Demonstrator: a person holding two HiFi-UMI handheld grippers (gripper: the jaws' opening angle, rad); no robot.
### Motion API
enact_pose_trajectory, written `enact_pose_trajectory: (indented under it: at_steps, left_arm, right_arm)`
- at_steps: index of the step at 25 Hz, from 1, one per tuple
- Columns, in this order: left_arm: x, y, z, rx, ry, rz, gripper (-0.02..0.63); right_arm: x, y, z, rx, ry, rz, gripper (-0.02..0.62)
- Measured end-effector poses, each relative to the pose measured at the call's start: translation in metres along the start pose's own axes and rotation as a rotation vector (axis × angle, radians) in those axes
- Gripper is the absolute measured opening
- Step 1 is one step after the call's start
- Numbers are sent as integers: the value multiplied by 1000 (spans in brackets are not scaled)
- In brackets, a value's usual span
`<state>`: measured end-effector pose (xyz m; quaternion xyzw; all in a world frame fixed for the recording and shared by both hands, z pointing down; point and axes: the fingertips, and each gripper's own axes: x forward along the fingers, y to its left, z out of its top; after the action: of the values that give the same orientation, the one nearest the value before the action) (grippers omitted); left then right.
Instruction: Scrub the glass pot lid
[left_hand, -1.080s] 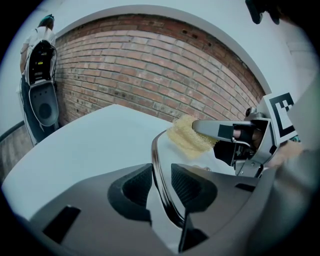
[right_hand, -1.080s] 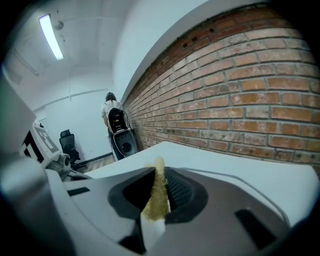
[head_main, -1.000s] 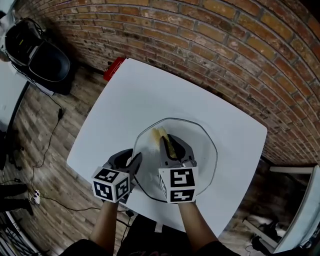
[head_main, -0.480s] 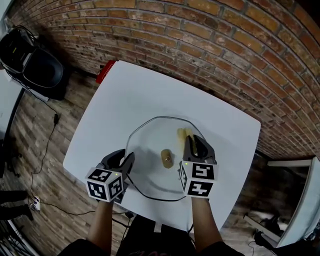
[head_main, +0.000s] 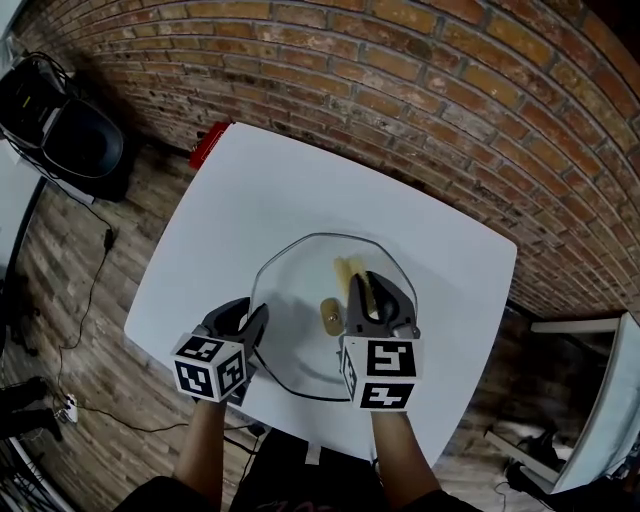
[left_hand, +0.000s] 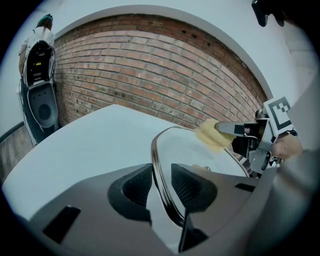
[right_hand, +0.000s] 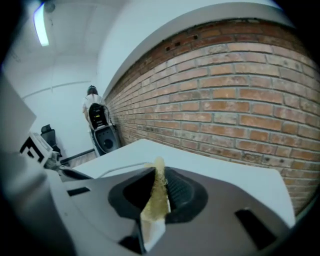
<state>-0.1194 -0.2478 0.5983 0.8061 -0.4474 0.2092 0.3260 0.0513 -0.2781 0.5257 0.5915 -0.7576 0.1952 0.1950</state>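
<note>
The round glass pot lid (head_main: 300, 290) lies on the white table (head_main: 240, 220), its brass knob (head_main: 330, 316) at the centre. My left gripper (head_main: 248, 319) is shut on the lid's near-left rim; in the left gripper view the rim (left_hand: 161, 175) runs between its pads. My right gripper (head_main: 378, 290) is over the lid just right of the knob, shut on a yellow sponge (head_main: 349, 272). The sponge's tip rests on the glass beyond the knob. That sponge (right_hand: 157, 192) stands upright between the right pads, and it also shows in the left gripper view as the sponge (left_hand: 212, 136) on the lid (left_hand: 195, 152).
A red object (head_main: 210, 143) sits at the table's far left corner. A black machine (head_main: 65, 115) stands on the floor to the left, with cables (head_main: 95, 290) below it. A brick wall (head_main: 420, 90) runs behind the table. A person (left_hand: 42, 22) is far off.
The right gripper carried the sponge rightward across the lid, uncovering the knob, then came back a little toward the knob. The left gripper kept its hold on the rim.
</note>
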Motion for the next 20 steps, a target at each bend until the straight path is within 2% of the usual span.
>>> enact_pose_trajectory:
  at_steps: [4, 8, 13, 20]
  left_arm:
    - [0, 1, -1, -5, 0, -2, 121]
    - [1, 1, 0, -7, 0, -6, 123]
    - [1, 2, 1, -8, -3, -9, 121]
    - [0, 2, 1, -9, -5, -9, 121]
  right_arm:
    - [11, 77, -4, -37, 26, 171, 58]
    - [22, 110, -16, -56, 67, 237, 58]
    - [24, 94, -34, -80, 132, 196, 58]
    - [9, 23, -50, -43, 195, 30, 58]
